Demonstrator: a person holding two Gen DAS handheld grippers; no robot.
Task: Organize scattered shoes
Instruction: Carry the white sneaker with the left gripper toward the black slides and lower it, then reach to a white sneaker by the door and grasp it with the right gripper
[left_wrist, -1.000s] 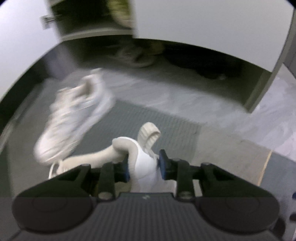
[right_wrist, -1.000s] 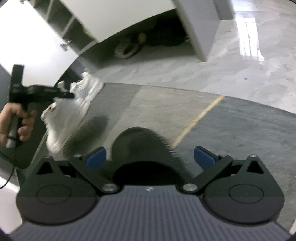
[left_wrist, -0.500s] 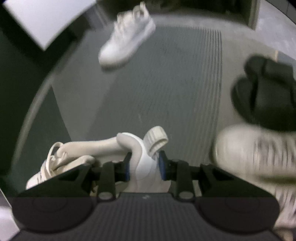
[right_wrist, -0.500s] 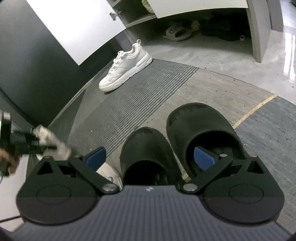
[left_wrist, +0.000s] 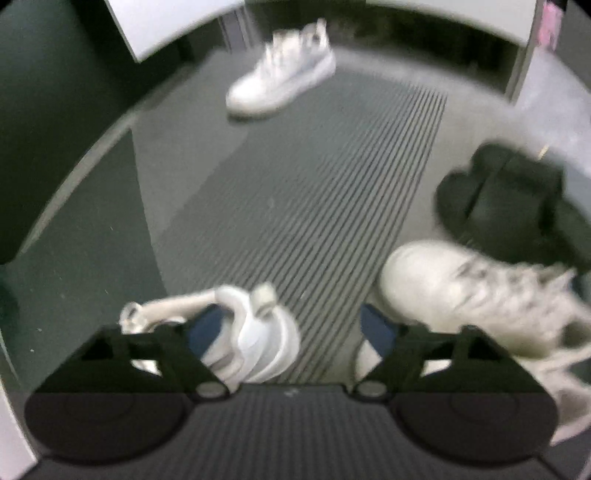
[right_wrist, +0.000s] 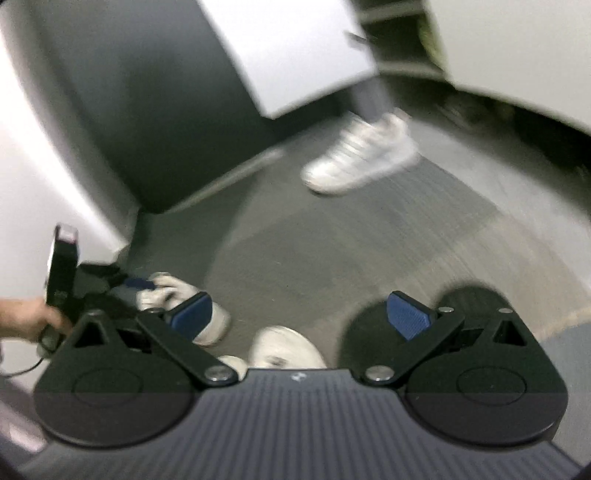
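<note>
We saw the left gripper (left_wrist: 286, 321) with its jaws opening; the heel of a white sneaker (left_wrist: 255, 332) sat between them, against the left pad, no longer pinched. The right gripper (right_wrist: 301, 314) stood wide open and held nothing. From the left gripper, a second white sneaker (left_wrist: 476, 295) lay at about three o'clock, its toe toward the ribbed mat (left_wrist: 314, 184), with black slippers (left_wrist: 517, 206) just behind. A third white sneaker (left_wrist: 280, 79) lay far at twelve o'clock, long axis tilted toward one o'clock. We judged the left hand (right_wrist: 27, 321) nearer.
</note>
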